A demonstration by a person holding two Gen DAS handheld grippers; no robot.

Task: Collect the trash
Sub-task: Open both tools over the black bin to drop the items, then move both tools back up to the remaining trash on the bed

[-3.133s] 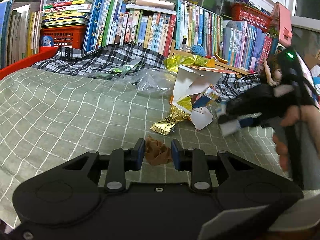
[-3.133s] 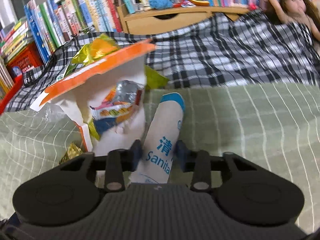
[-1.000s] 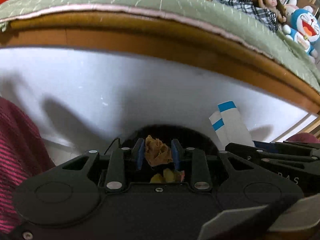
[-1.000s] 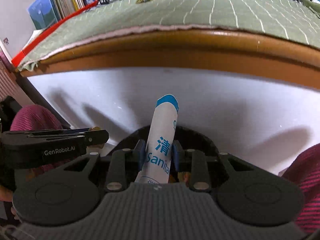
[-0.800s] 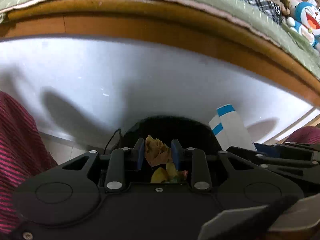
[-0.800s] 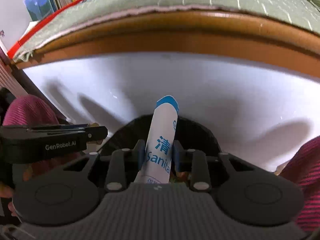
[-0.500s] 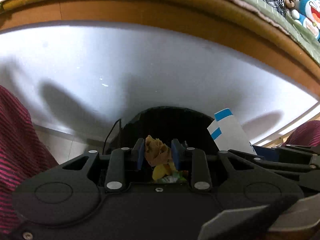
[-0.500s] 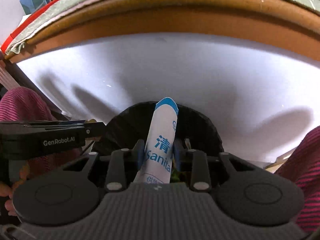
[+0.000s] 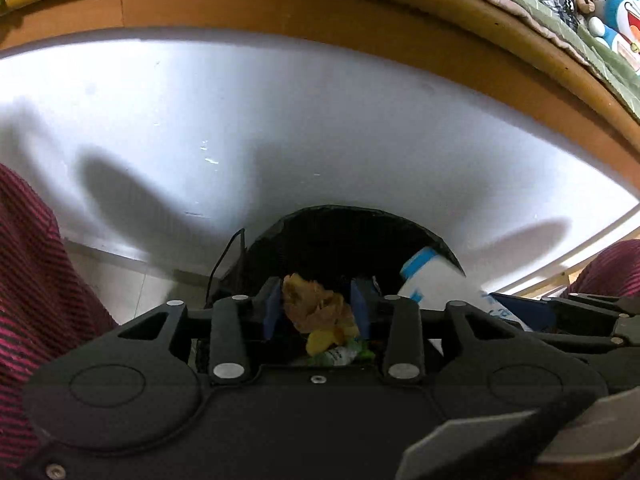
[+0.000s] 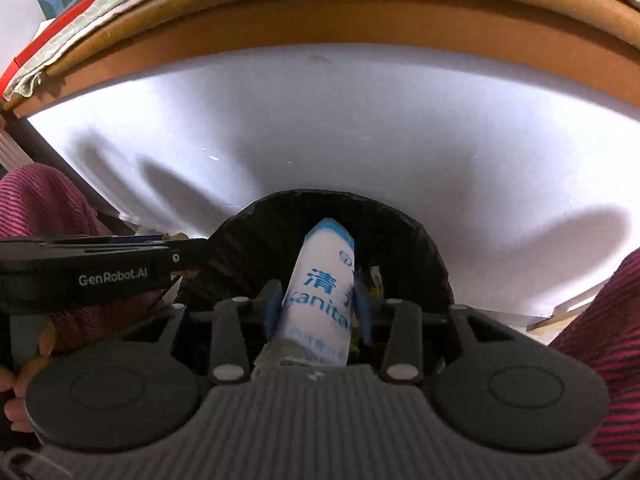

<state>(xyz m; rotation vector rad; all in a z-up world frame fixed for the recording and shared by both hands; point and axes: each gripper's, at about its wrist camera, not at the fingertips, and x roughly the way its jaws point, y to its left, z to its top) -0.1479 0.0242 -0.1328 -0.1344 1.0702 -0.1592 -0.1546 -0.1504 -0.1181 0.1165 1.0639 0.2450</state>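
Left wrist view: left claw (image 9: 316,306) is opening, the crumpled brown wrapper (image 9: 312,306) sits loose between its pads, and the black trash bin (image 9: 340,236) mouth is dead ahead at 12 o'clock, right underneath. Right wrist view: right claw (image 10: 316,306) is opening too around the white wipes pack (image 10: 320,292), whose long axis points to 12 straight into that bin (image 10: 256,248).

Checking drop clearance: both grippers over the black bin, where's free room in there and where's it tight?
Free: the dark far half of the black bin, between its rim and the white wipes pack. Crowded: the near side, with wrappers piled under the left hand-held gripper, whose opening jaws flank brown crumpled paper. The right hand-held gripper, also opening, fills the middle.
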